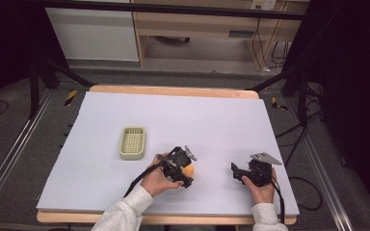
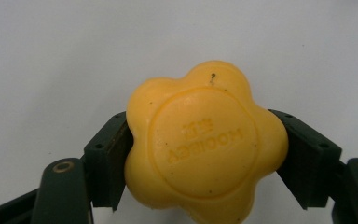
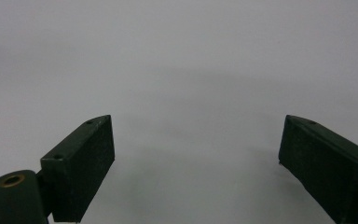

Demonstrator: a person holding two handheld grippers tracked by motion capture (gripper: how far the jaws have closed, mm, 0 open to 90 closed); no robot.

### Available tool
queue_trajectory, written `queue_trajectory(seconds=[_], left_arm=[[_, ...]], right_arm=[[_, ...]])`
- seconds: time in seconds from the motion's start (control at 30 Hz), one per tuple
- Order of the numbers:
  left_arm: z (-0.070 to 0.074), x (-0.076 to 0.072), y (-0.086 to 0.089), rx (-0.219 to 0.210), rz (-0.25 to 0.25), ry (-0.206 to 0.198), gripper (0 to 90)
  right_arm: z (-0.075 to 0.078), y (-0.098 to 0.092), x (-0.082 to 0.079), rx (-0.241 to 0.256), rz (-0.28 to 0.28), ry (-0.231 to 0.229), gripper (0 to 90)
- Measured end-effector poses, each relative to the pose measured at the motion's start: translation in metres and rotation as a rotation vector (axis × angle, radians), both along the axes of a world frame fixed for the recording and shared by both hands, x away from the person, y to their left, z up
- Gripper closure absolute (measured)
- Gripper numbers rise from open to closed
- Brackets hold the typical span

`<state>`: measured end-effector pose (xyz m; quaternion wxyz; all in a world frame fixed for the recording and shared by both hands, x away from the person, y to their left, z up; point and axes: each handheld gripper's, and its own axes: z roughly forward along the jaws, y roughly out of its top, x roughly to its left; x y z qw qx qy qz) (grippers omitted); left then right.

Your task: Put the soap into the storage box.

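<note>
basket (image 1: 132,142) left of soap (image 1: 189,171), on table (image 1: 221,120)

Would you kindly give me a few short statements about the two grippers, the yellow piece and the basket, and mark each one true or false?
1. The left gripper is shut on the yellow flower-shaped piece. True.
2. The right gripper holds a second yellow piece. False: its jaws stand wide apart with nothing between them.
3. The pale green basket lies on the table to the left of both grippers. True.
4. The yellow flower-shaped piece lies inside the pale green basket. False: it is between the left gripper's jaws, apart from the basket.
5. The yellow piece has raised lettering on its face. True.
</note>
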<state>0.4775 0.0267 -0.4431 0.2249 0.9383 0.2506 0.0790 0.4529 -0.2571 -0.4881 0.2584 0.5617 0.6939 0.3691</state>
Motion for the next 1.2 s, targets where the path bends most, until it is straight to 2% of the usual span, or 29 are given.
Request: queue_trajectory(seconds=[0.1,0.3,0.8,0.83,1.2], left_arm=[[0.006,0.000,0.008,-0.021,0.017,-0.006,26.5],[0.018,0.001,0.023,-0.018,0.027,-0.025,26.5],[0.046,0.007,0.064,-0.053,0.101,-0.073,26.5],[0.047,0.007,0.067,-0.065,0.114,-0.078,26.5],[0.057,0.016,0.087,-0.061,0.167,-0.101,26.5]], right_arm=[[0.000,0.000,0.000,-0.004,-0.001,-0.002,10.7],[0.000,0.000,0.000,-0.003,0.000,-0.003,10.7],[0.000,0.000,0.000,-0.005,-0.001,-0.003,10.7],[0.000,0.000,0.000,-0.005,-0.001,-0.003,10.7],[0.000,0.000,0.000,-0.006,0.000,-0.003,10.7]])
